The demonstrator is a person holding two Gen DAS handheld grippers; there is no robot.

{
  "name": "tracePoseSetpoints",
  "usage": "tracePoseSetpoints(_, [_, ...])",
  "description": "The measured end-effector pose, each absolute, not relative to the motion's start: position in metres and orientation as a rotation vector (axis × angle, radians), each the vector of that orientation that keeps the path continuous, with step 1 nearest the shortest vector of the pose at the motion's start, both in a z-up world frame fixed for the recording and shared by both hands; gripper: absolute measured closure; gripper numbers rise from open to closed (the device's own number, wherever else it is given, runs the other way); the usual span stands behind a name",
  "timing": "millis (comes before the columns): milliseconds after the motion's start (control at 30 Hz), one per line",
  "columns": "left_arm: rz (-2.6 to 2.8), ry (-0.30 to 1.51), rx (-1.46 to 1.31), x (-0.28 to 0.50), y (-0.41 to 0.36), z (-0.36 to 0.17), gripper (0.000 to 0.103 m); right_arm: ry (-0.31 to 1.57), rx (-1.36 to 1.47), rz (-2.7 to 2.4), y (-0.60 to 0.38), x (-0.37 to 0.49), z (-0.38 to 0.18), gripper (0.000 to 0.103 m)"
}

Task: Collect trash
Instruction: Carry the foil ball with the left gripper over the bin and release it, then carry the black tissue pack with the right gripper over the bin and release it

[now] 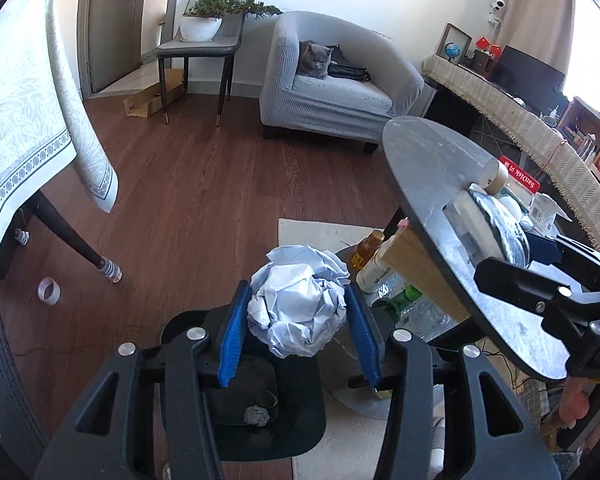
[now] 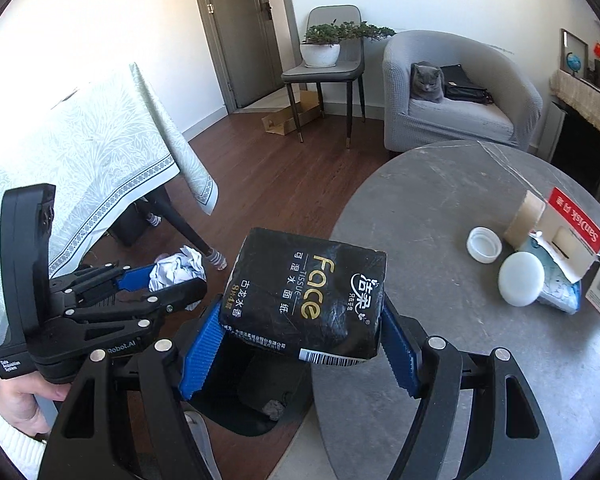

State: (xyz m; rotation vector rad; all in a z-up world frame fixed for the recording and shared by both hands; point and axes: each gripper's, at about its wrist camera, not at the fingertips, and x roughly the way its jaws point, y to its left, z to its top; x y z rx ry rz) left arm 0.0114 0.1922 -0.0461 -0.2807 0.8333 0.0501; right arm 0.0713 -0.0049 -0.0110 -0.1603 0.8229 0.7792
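Observation:
My left gripper (image 1: 296,292) is shut on a crumpled ball of white paper (image 1: 300,312), which hangs above an open black trash bin (image 1: 304,432). A small grey wad (image 1: 256,416) lies at the bin's bottom. My right gripper (image 2: 302,312) is shut on a black "Face" tissue pack (image 2: 308,296), held over the edge of the round grey table (image 2: 440,208) and partly over the bin (image 2: 228,384). In the right wrist view the left gripper (image 2: 172,276) with its paper ball (image 2: 176,268) is to the left, held by a person's hand (image 2: 20,396). The right gripper (image 1: 516,256) shows at the left wrist view's right edge.
On the round table lie a white lid (image 2: 520,278), a white cap (image 2: 484,244) and a torn SanDisk package (image 2: 572,232). Bottles (image 1: 368,252) stand under it. A tape roll (image 1: 49,291) lies on the wood floor by the clothed table (image 1: 16,140). A cat (image 1: 314,60) sits in the grey armchair.

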Motion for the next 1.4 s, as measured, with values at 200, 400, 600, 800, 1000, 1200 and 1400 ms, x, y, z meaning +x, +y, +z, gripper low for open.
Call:
tracePoseSetpoints(200, [0.078,0.918,-0.278,0.002,0.214,-0.072,0.053,0.831,-0.187,0.815,0.021,0.065,-0.016,0.029])
tracePoseSetpoints(400, [0.092,0.998,-0.259,-0.005,0.224,-0.096,0.052,0.850,-0.212,0.835,0.043,0.063,-0.025,0.029])
tracePoseSetpoints(600, [0.083,1.042,-0.271,-0.014,0.235,-0.106,0.042,0.892,-0.232,0.858,0.061,0.062,-0.039,0.029])
tracePoseSetpoints(800, [0.089,1.017,-0.287,-0.025,0.246,-0.099,0.042,0.935,-0.262,0.882,0.078,0.060,-0.054,0.029])
tracePoseSetpoints(1000, [0.099,0.975,-0.299,-0.033,0.254,-0.083,0.047,0.963,-0.295,0.904,0.095,0.055,-0.065,0.029])
tracePoseSetpoints(1200, [0.105,0.938,-0.309,-0.037,0.260,-0.069,0.056,0.994,-0.311,0.910,0.108,0.058,-0.077,0.029])
tracePoseSetpoints(1400, [0.104,0.894,-0.313,-0.036,0.260,-0.054,0.065,1.044,-0.334,0.913,0.117,0.059,-0.094,0.029])
